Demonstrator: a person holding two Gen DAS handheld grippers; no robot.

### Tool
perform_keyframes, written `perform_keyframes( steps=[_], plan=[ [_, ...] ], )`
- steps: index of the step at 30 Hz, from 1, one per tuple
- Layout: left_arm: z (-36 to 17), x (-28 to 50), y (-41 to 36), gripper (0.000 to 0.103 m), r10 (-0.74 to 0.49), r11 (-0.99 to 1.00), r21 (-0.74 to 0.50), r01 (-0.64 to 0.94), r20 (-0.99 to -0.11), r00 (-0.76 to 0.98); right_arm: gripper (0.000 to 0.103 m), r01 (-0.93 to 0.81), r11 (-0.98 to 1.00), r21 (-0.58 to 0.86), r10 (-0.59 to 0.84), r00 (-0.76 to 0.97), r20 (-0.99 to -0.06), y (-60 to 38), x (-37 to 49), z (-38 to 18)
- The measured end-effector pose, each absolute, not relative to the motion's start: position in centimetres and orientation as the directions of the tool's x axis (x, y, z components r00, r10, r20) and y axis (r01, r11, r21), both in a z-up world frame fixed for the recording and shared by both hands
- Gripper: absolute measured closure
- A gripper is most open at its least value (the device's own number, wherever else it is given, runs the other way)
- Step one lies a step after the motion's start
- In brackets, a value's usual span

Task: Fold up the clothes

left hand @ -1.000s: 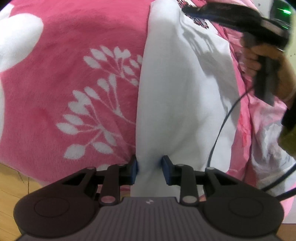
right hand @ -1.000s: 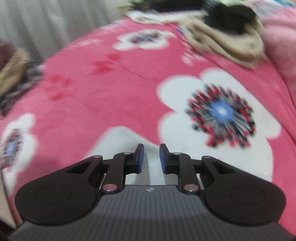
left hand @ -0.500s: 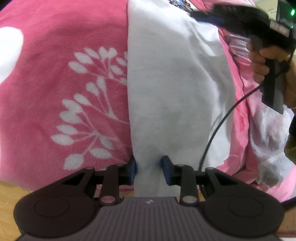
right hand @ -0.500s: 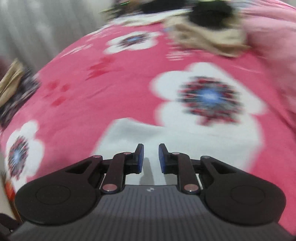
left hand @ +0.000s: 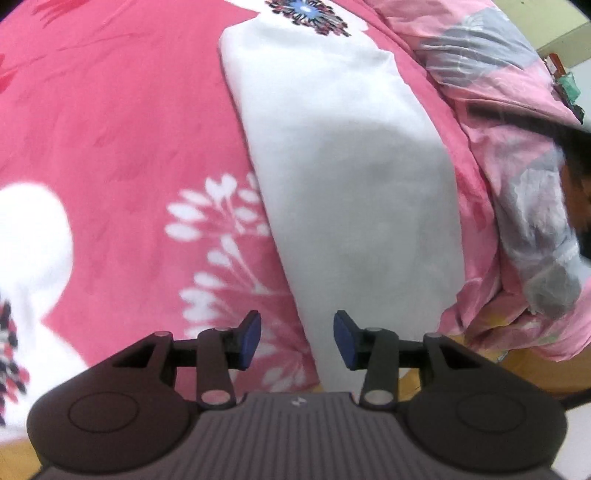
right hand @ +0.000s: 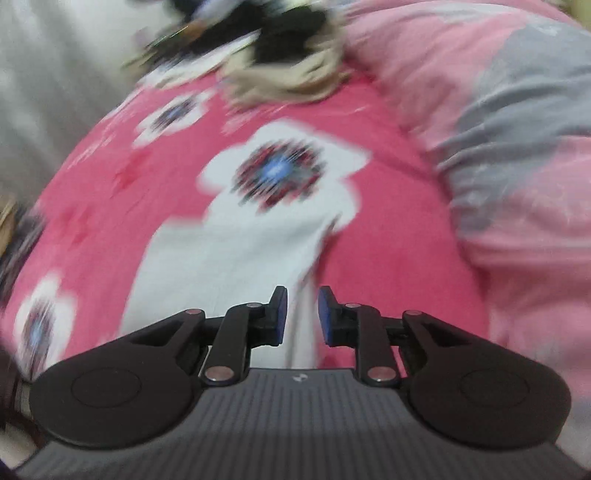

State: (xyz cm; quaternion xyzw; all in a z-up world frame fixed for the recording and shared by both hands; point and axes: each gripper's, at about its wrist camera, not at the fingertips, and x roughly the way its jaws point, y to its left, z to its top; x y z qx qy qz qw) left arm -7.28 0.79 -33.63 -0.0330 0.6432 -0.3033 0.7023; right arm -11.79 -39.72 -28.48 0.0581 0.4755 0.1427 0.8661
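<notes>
White garment (left hand: pixel 343 173): folded into a long band, lying flat on the pink blanket (left hand: pixel 110 122), running from the bed's near edge up toward a flower print (left hand: pixel 306 14) at its far end; its right long side lies near the blanket's right edge. Left gripper (left hand: pixel 297 341): above the band's near end, blue pads (left hand: pixel 249 339) well apart and opening; the cloth's near left corner shows in the gap, neither pad touching it. Right gripper (right hand: pixel 302 317): blurred view; fingers close together with a narrow gap, a raised fold of the white garment (right hand: pixel 229 273) running up between them; whether the pads (right hand: pixel 280 314) press the cloth cannot be told. Pink blanket (right hand: pixel 369 266): white flowers with dark blue-centred hearts, white leaf sprig (left hand: pixel 221 236) just left of the band. Quilt (left hand: pixel 517 122): paler pink with grey patches, bunched along the bed's right edge, hanging over the near right corner. Floor (left hand: pixel 476 336): yellowish, visible below the near edge. Clothes pile (right hand: pixel 280 48): dark and beige, blurred, at the bed's far edge. Curtain (right hand: pixel 48 92): pale, beyond the far left edge.
</notes>
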Motion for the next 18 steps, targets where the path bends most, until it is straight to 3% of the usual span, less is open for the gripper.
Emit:
perform_keyframes(
  steps=[2,7,13,15,18],
  plan=[
    [-34.5,-6.5,-1.1,0.06,-0.472,0.801,-0.443,0.403,-0.881,-0.031,0.086,-0.298,0.918,0.262,0.372,0.416,-0.83,-38.4,-14.0,-29.3],
    [-36.3,-7.2,-3.6,0.061,-0.432,0.777,-0.411,0.476,-0.899,-0.071,0.086,-0.332,0.921,0.204,0.307,0.297,-0.904,-35.3,-16.5,-36.8],
    [-34.9,-7.0,-2.9,0.058,-0.442,0.75,-0.413,0.517,-0.894,-0.074,0.082,-0.214,0.949,0.232,0.301,0.389,-0.871,-36.3,-19.4,-33.4],
    [-34.4,-6.6,-2.2,0.057,-0.437,0.756,-0.407,0.513,-0.897,-0.069,0.076,-0.197,0.939,0.281,0.338,0.387,-0.858,-36.5,-21.0,-32.7],
    [-34.1,-4.7,-2.2,0.053,-0.423,0.793,-0.395,0.463,-0.905,-0.048,0.075,-0.184,0.955,0.233,0.286,0.351,-0.892,-36.2,-21.3,-33.9]
  ],
)
